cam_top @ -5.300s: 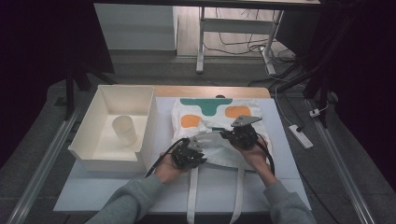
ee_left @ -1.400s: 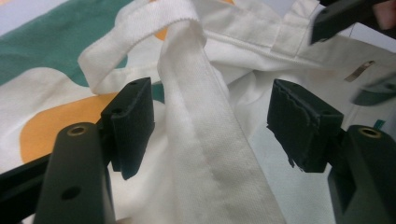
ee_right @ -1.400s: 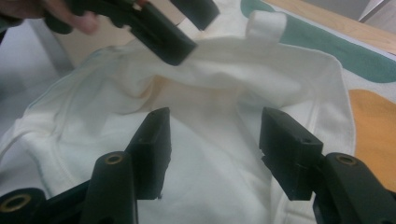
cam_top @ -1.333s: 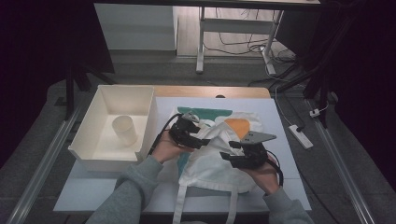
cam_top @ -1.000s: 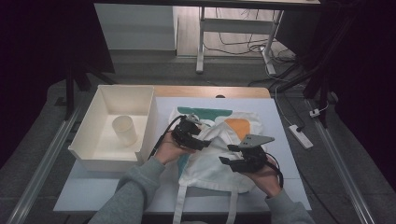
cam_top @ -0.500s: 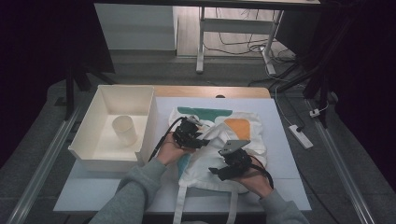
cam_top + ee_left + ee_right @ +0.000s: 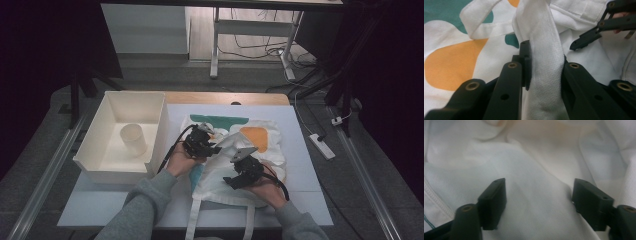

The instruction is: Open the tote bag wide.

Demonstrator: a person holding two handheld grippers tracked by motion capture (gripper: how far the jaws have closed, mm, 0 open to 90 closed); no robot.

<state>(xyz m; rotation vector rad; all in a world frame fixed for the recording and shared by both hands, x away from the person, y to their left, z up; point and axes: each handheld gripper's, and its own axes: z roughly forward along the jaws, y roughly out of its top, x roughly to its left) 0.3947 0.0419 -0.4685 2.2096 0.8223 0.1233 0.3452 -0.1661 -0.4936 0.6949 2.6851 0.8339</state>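
My left gripper (image 7: 544, 72) has just closed on the tote bag (image 7: 260, 140) fold, anchoring it; my right gripper (image 7: 539, 197), at four o'clock, hovers wide over cloth.

Around the pale table (image 7: 300, 150) the room is dark, with a grey floor (image 7: 380, 165), a white power strip (image 7: 321, 145) on it, loose cables (image 7: 255, 47) and metal desk legs (image 7: 215, 45) behind.

A pale table (image 7: 305, 200) carries a white open box (image 7: 95, 160) beside a crumpled, colour-patched cloth bag (image 7: 260, 142).
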